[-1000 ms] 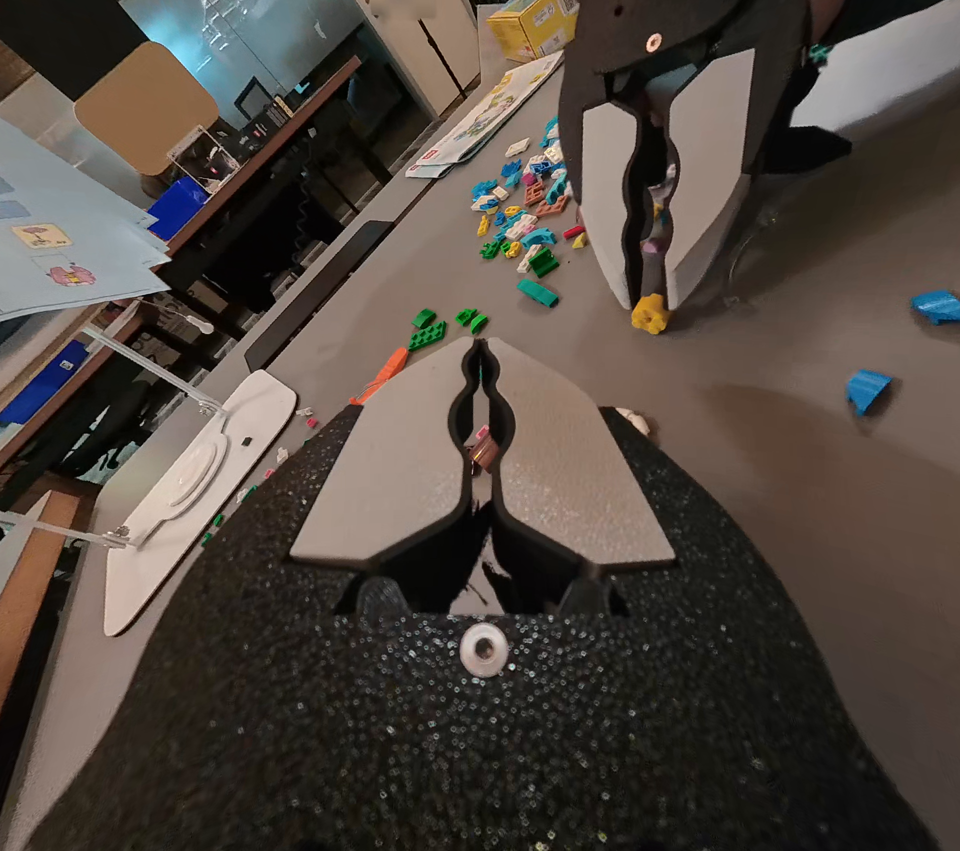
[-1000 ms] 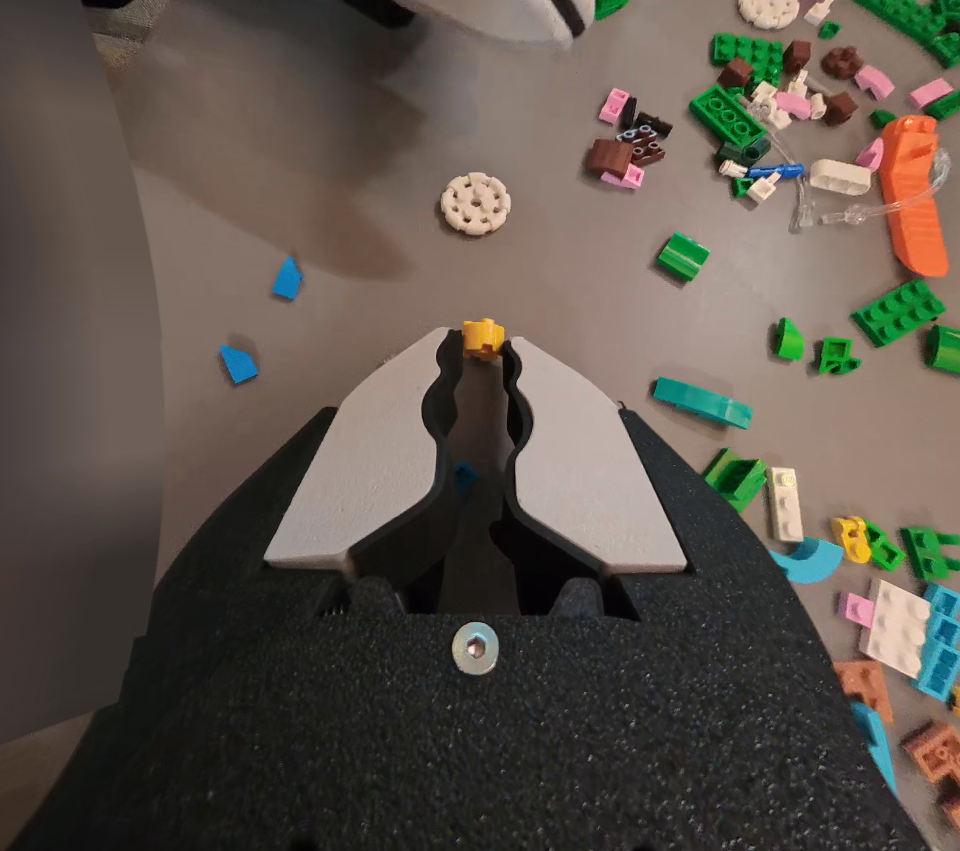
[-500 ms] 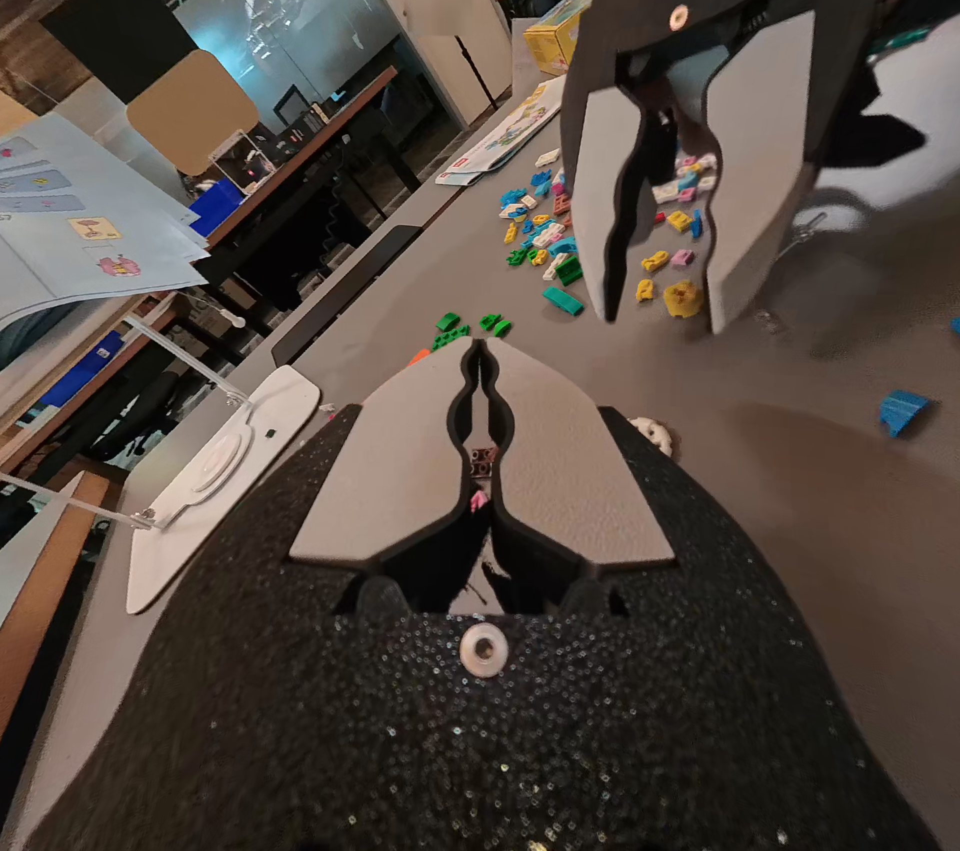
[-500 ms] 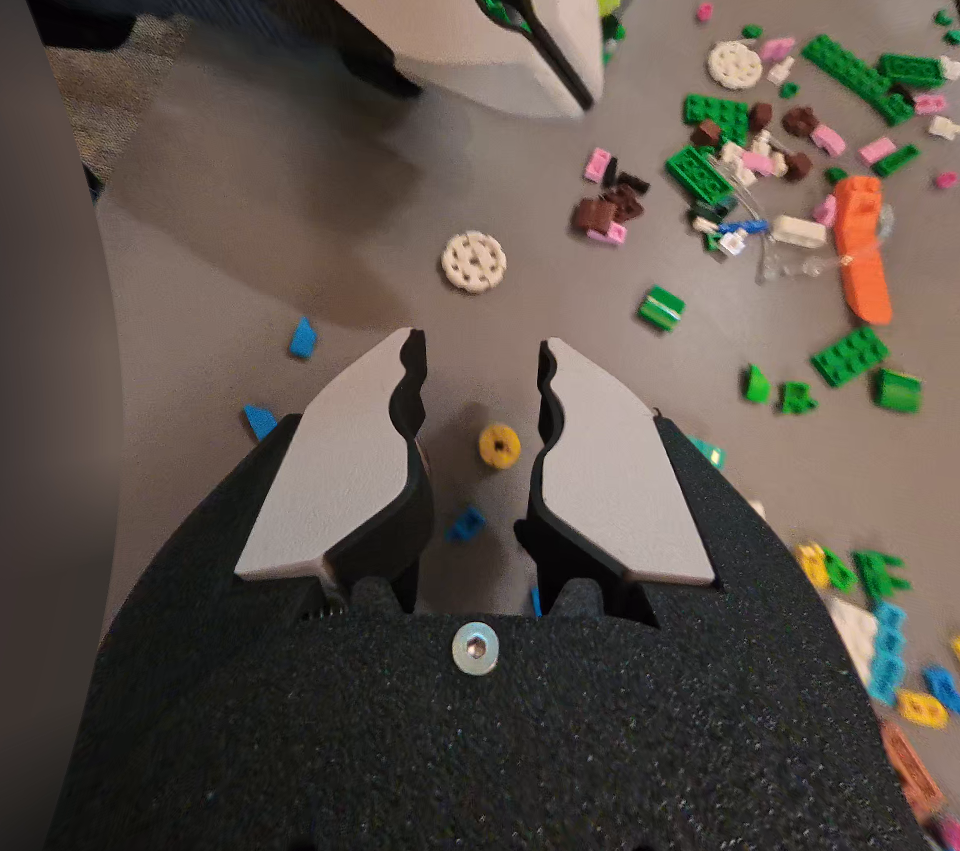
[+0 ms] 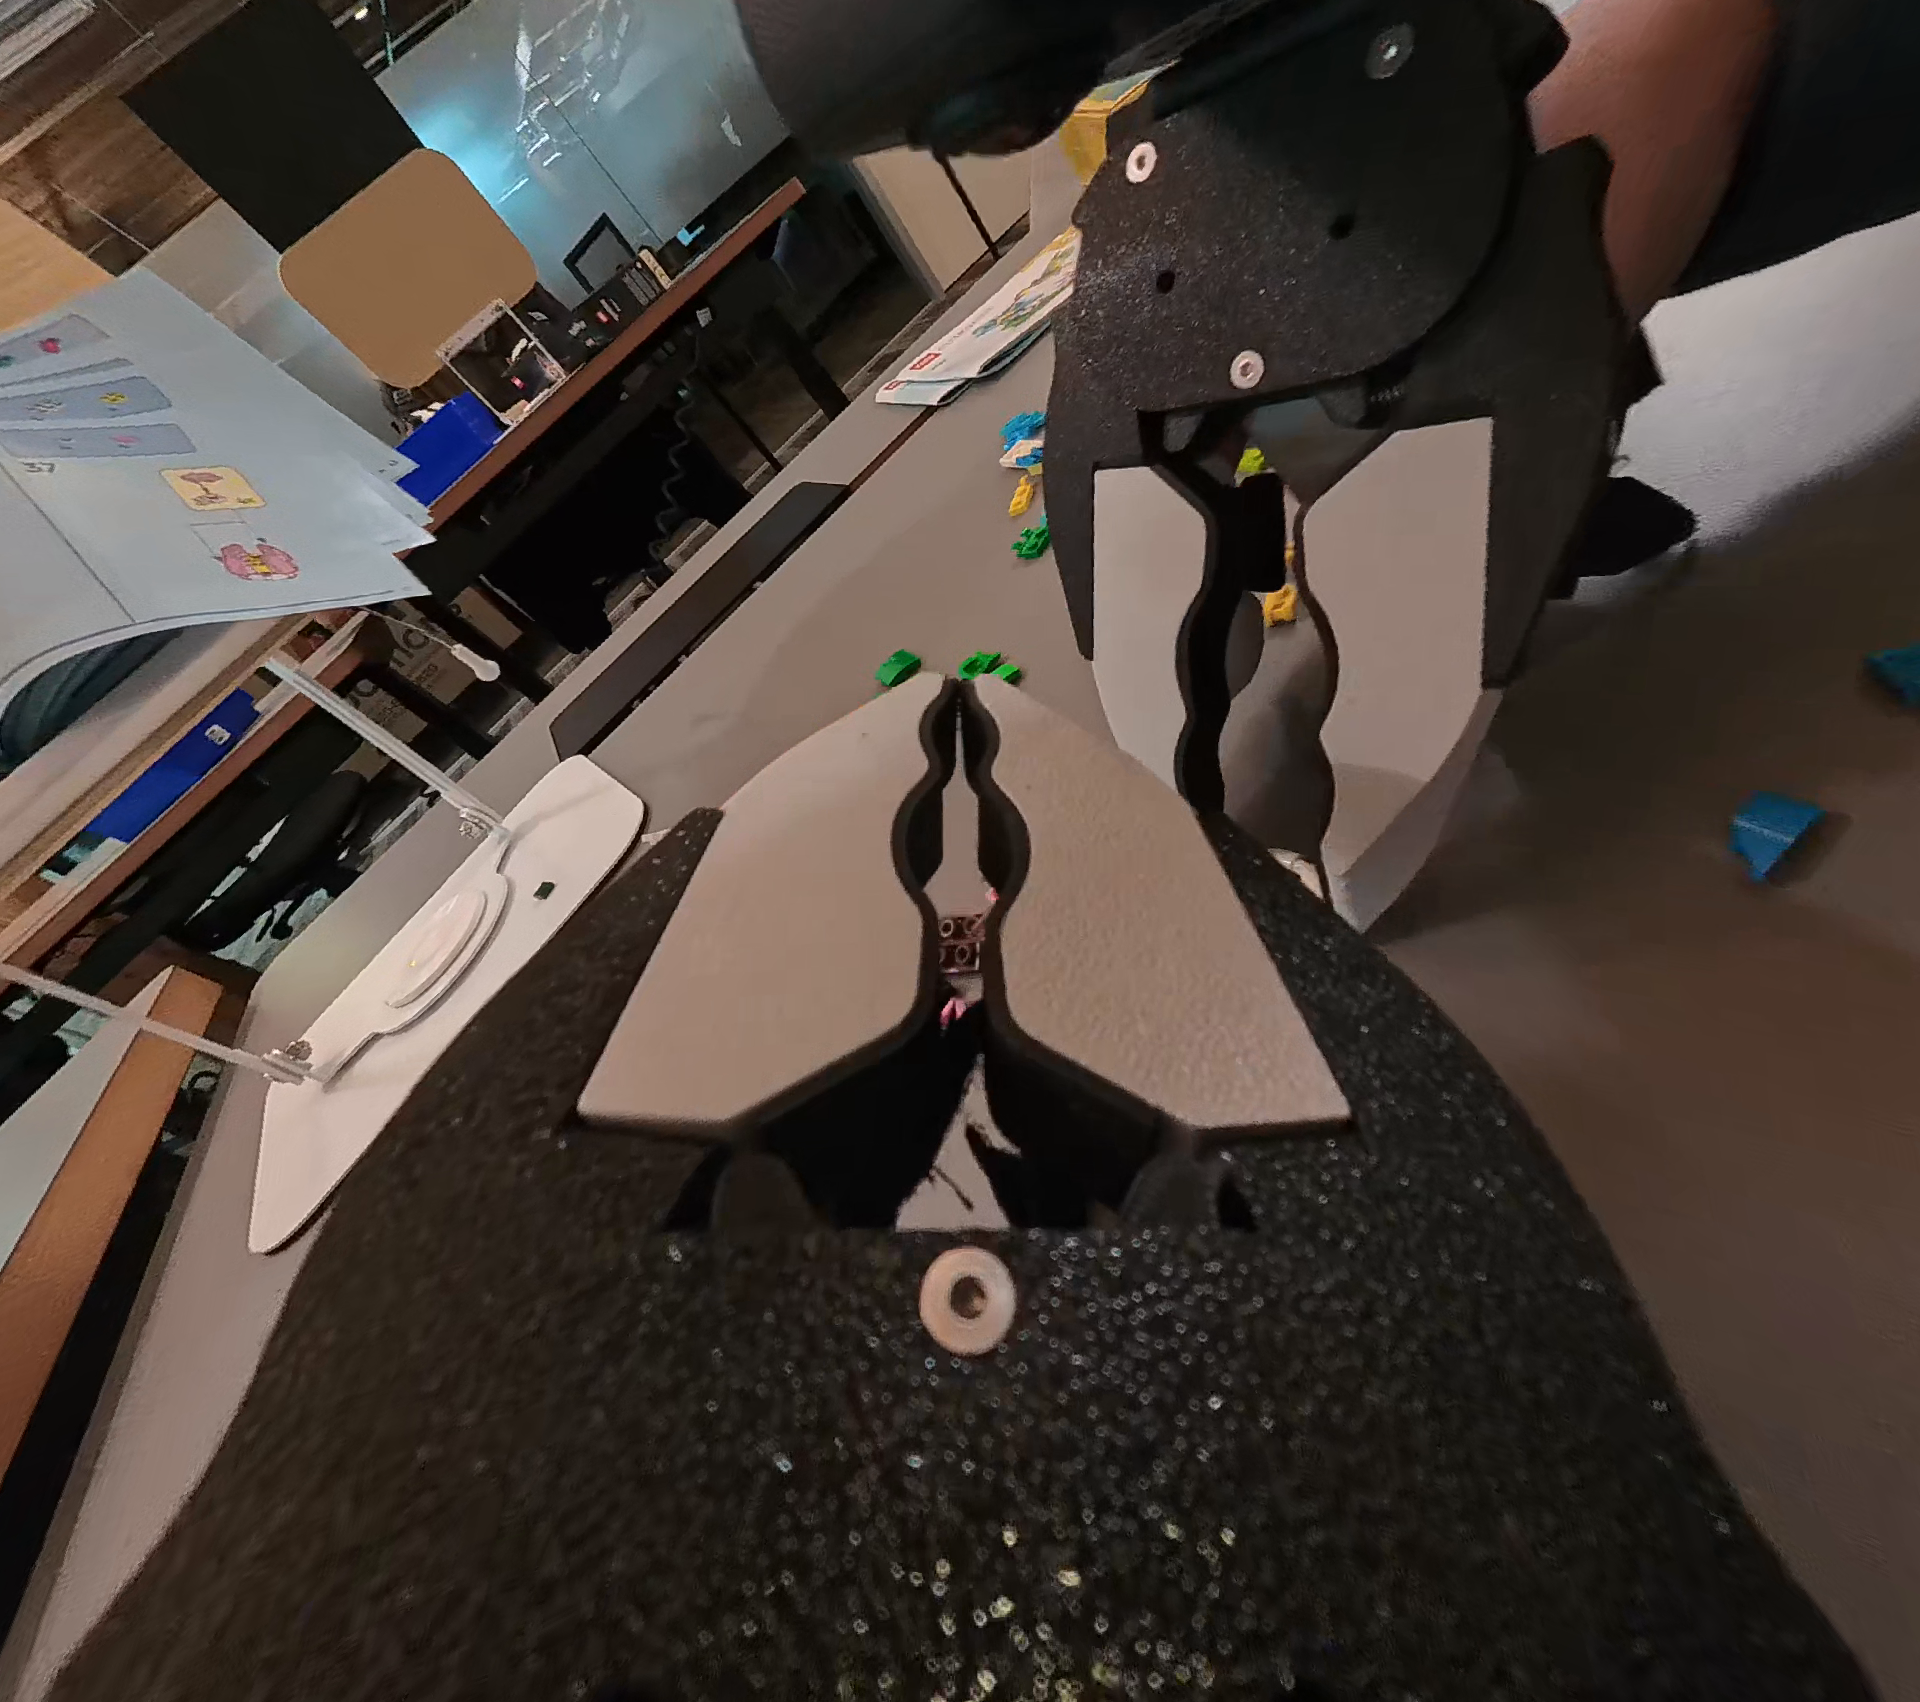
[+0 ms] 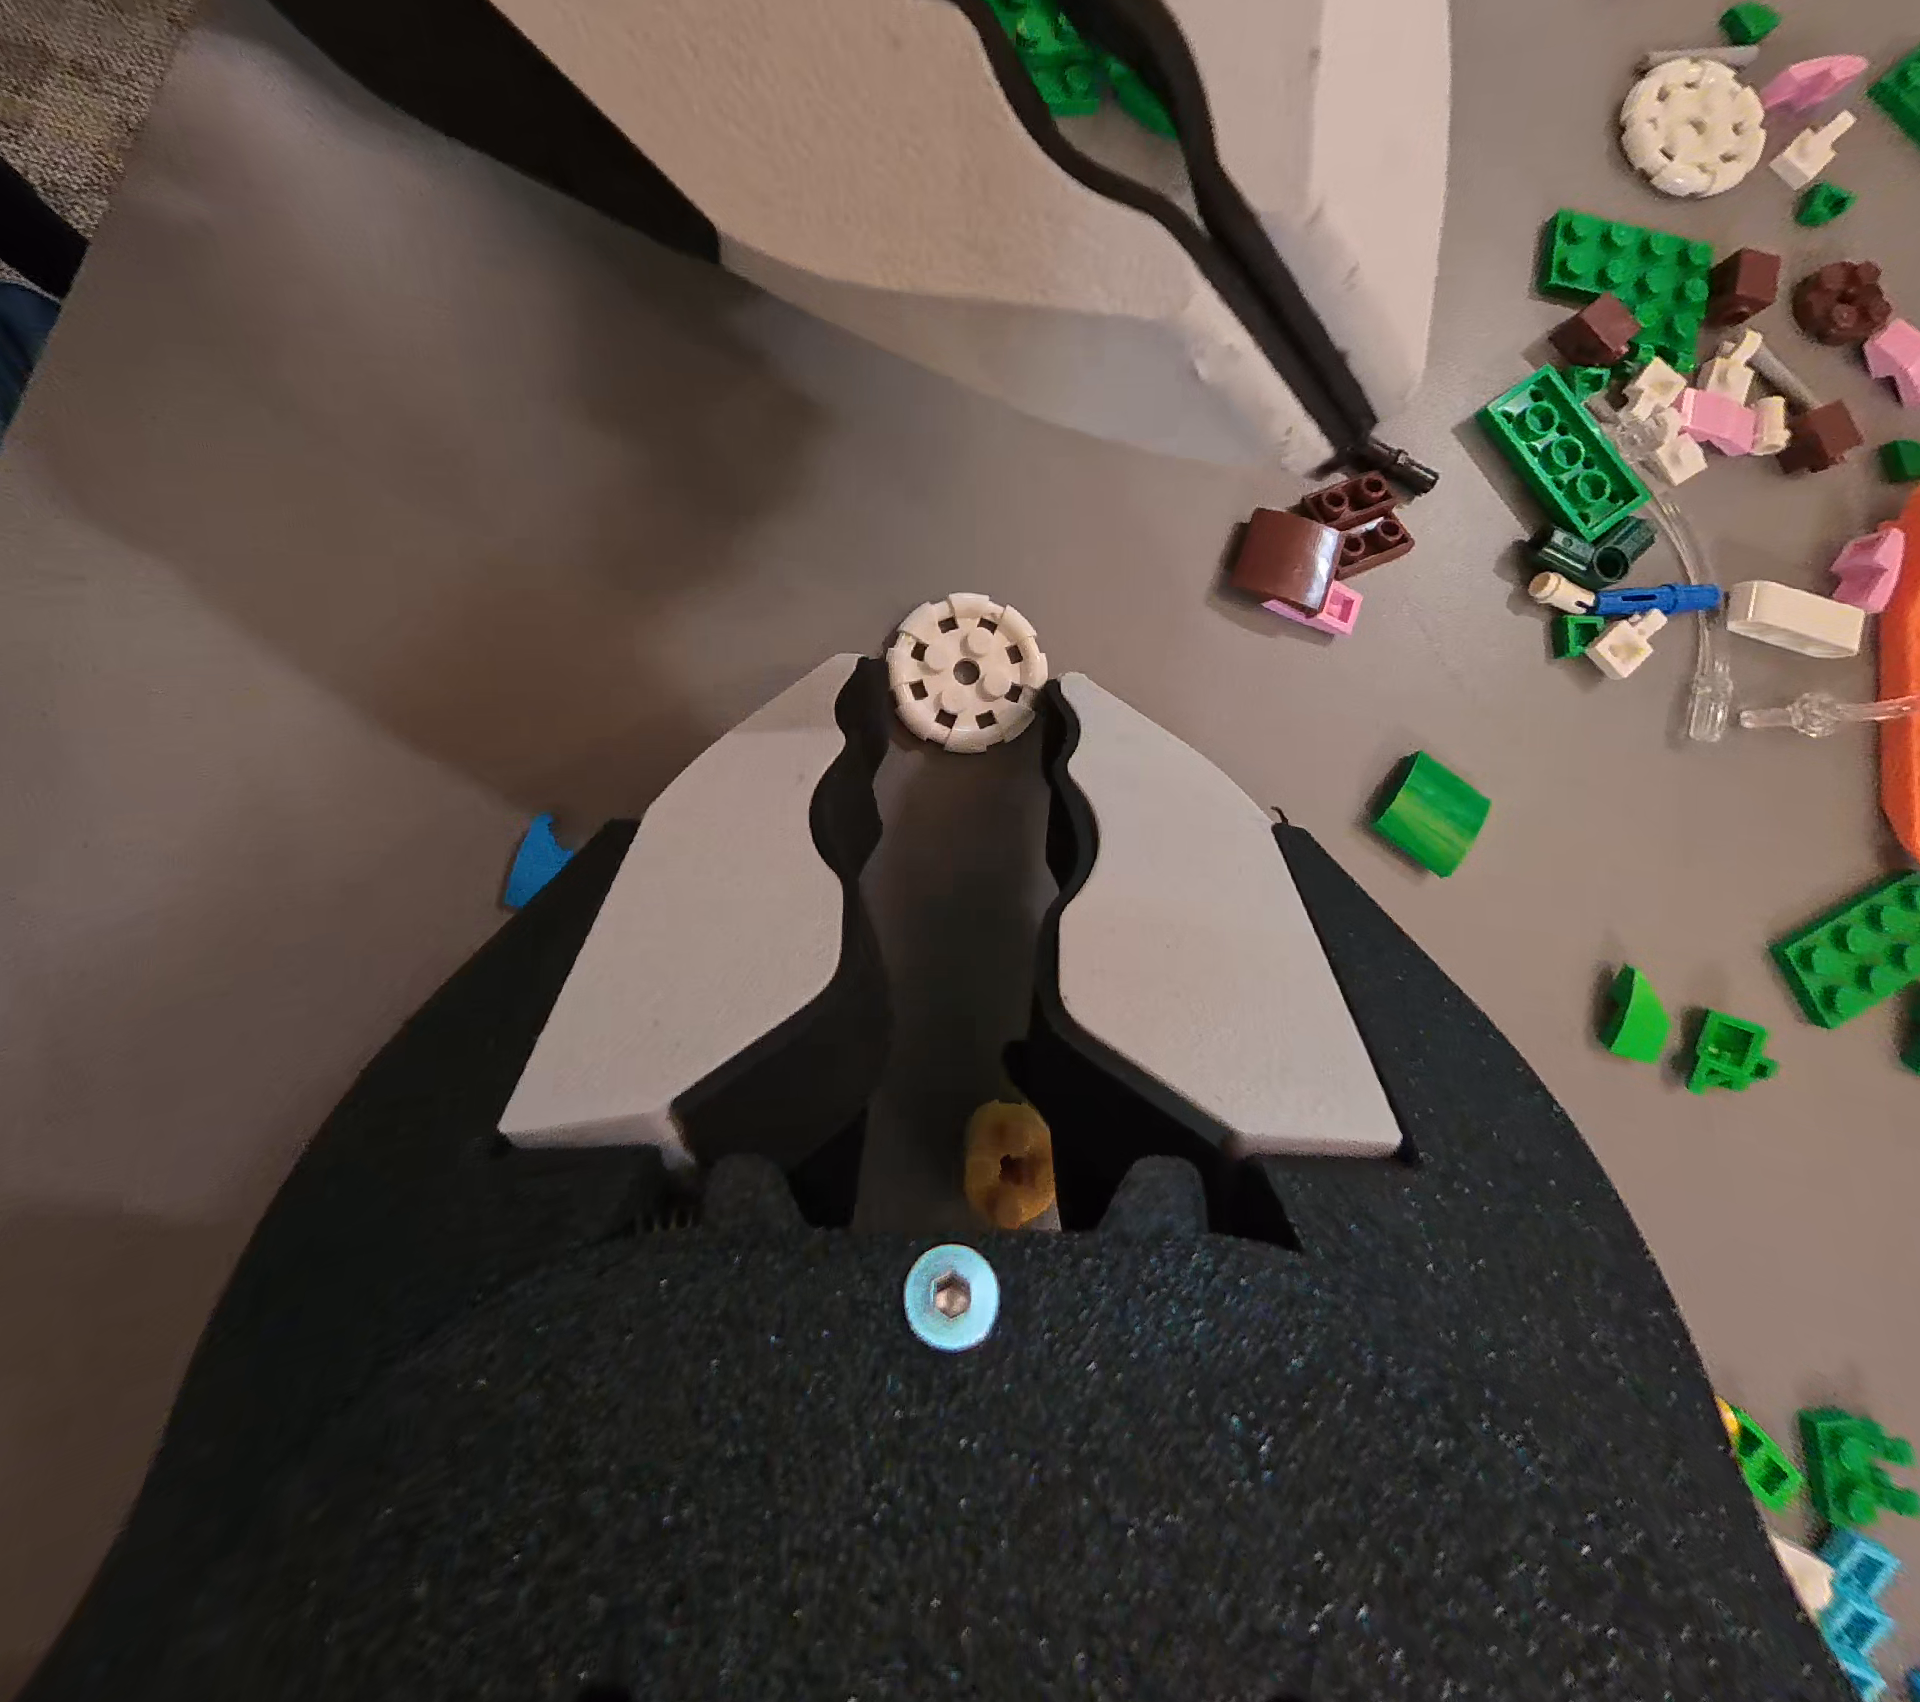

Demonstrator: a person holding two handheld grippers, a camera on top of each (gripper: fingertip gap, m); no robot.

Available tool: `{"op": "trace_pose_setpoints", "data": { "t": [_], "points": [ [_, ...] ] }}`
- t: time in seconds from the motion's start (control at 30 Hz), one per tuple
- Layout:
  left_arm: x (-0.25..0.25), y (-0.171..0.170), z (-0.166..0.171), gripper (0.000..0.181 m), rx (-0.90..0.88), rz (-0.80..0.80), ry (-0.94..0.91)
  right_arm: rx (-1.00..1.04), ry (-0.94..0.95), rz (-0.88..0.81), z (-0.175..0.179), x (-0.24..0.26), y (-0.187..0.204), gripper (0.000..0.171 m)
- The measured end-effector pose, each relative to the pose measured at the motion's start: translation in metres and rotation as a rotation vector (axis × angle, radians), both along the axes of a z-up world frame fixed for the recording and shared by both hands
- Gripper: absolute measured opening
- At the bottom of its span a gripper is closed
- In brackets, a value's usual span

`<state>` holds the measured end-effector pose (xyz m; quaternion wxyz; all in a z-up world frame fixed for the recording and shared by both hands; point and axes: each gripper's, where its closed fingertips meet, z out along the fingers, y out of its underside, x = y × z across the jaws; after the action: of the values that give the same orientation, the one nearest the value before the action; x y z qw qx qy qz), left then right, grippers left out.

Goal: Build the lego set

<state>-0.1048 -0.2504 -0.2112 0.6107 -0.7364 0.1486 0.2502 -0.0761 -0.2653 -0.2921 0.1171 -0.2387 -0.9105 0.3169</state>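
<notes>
Grippers: we log the right gripper (image 6: 966, 684) clamped on a white round plate (image 6: 964, 672), the left gripper (image 5: 958, 696) pressed together; printed booklet (image 5: 977, 333) wording unreadable.

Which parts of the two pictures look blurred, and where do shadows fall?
Left wrist view: the right tongs are slightly motion-blurred, and straight desk edges bow from the wide lens. Right wrist view: the white round plate is sharp, the left tongs above look soft and throw a broad shadow on the grey table.
</notes>
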Motion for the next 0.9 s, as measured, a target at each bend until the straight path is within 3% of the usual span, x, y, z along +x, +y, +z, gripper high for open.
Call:
{"op": "trace_pose_setpoints", "data": {
  "t": [0.03,0.17,0.27,0.4,0.57,0.77,0.9],
  "points": [
    [0.004,0.000,0.000,0.002,0.000,-0.028,-0.006,0.001,0.002,0.001,0.000,0.000,0.002,0.029],
    [0.036,-0.002,0.001,0.023,0.001,-0.254,-0.042,-0.060,0.002,-0.003,0.012,0.003,0.011,0.028],
    [0.032,0.000,-0.009,0.039,-0.063,-0.215,0.059,-0.122,0.002,-0.013,0.027,0.006,0.018,0.028],
    [0.016,0.006,-0.023,0.033,-0.152,-0.043,0.300,-0.155,0.005,-0.024,0.040,0.008,0.020,0.028],
    [0.021,0.010,-0.028,0.025,-0.187,0.002,0.540,-0.123,0.008,-0.012,0.042,0.010,0.014,0.028],
    [0.011,0.006,-0.022,0.021,-0.155,0.013,0.406,-0.150,0.006,-0.042,0.039,0.008,0.023,0.028],
    [0.023,0.004,-0.028,0.032,-0.168,-0.094,0.355,-0.242,0.036,-0.064,0.045,0.002,0.024,0.027]
  ]
}}
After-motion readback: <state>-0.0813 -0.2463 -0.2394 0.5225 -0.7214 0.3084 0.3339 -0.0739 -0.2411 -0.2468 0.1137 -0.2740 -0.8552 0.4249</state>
